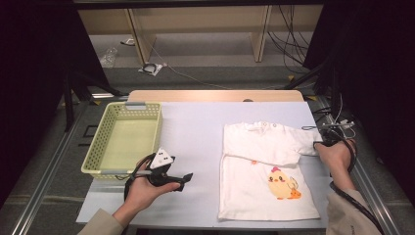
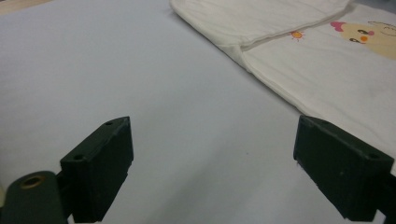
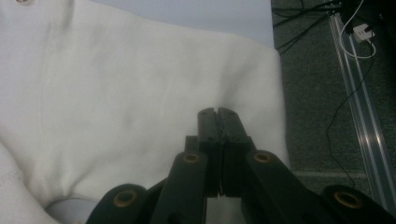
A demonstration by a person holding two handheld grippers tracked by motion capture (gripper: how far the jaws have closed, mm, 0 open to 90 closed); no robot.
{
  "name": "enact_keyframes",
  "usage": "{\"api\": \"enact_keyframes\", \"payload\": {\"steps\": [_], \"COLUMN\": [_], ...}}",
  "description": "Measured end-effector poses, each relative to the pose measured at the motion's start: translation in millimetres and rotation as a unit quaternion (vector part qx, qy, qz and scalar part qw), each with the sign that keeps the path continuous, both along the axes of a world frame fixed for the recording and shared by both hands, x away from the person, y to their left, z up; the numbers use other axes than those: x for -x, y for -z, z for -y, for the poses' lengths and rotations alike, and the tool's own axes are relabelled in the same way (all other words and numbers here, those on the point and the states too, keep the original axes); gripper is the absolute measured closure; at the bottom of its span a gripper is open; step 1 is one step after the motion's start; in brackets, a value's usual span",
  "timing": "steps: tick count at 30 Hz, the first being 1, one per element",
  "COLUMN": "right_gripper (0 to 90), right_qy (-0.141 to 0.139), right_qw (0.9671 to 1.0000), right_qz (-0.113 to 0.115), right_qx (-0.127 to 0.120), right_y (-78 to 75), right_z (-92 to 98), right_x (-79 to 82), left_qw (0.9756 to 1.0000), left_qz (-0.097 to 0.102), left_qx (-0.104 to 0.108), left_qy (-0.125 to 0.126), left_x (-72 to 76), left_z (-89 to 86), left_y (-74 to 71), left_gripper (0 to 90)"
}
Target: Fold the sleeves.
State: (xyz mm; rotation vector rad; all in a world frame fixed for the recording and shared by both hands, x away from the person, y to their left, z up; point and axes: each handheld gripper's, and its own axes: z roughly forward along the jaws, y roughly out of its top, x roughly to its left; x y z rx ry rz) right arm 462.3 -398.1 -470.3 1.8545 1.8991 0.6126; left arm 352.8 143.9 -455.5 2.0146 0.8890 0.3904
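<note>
At the sleeve (image 3: 154, 84) my right tongs (image 3: 217, 113) clenched on cloth to fold it (left tongs (image 2: 212, 154) waited released).

My left gripper (image 1: 188, 176) sat lower left, held level with jaws wide apart; my right gripper (image 3: 217, 113), at the right edge, had its jaws pressed together.

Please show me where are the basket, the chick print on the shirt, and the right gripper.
basket (image 1: 96, 147), high view, on its left wall.
chick print (image 1: 283, 184), high view, on the chick's body.
right gripper (image 3: 218, 113), right gripper view, between the closed jaw tips.
</note>
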Motion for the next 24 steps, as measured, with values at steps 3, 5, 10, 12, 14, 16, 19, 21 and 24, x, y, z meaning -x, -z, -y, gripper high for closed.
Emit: {"api": "enact_keyframes", "payload": {"steps": [3,5,10,12,14,16,19,21,24], "right_gripper": [90.0,90.0,90.0,90.0,90.0,90.0,90.0,90.0,90.0], "right_qy": [0.006,0.010,0.019,0.017,0.020,0.019,0.017,0.016,0.010], "right_qw": [1.0000,0.9999,0.9994,0.9994,0.9991,0.9989,0.9986,0.9981,0.9977], "right_qz": [0.002,0.009,0.014,0.023,0.030,0.037,0.046,0.055,0.064], "right_qx": [-0.003,-0.009,-0.025,-0.020,-0.021,-0.020,-0.019,-0.022,-0.021], "right_y": [0.2,1.0,1.3,1.1,-1.8,-5.7,-13.1,-18.1,-24.9], "right_z": [-0.7,0.0,3.2,2.7,1.8,1.2,-0.1,-2.0,-6.2], "right_x": [0.9,1.8,4.6,4.7,5.3,5.9,7.5,7.8,8.0], "left_qw": [1.0000,1.0000,1.0000,1.0000,1.0000,1.0000,1.0000,1.0000,1.0000], "left_qz": [0.000,0.000,0.000,0.000,0.001,0.001,0.000,0.000,0.000], "left_qx": [0.000,0.000,0.003,0.004,0.004,0.005,0.004,0.005,0.004], "left_qy": [0.000,0.000,-0.002,-0.002,-0.002,-0.003,-0.002,-0.002,-0.001], "left_x": [0.1,0.1,-0.1,-0.2,-0.4,-0.5,-0.3,-0.1,0.0], "left_z": [0.2,0.0,0.0,-0.2,-0.6,-0.7,-0.1,0.5,0.4], "left_y": [-0.3,-0.8,-0.6,-1.0,-1.6,-1.6,-1.1,-1.1,-1.7], "left_gripper": [12.3,12.5,12.7,12.8,12.8,12.9,13.0,13.0,13.1]}}
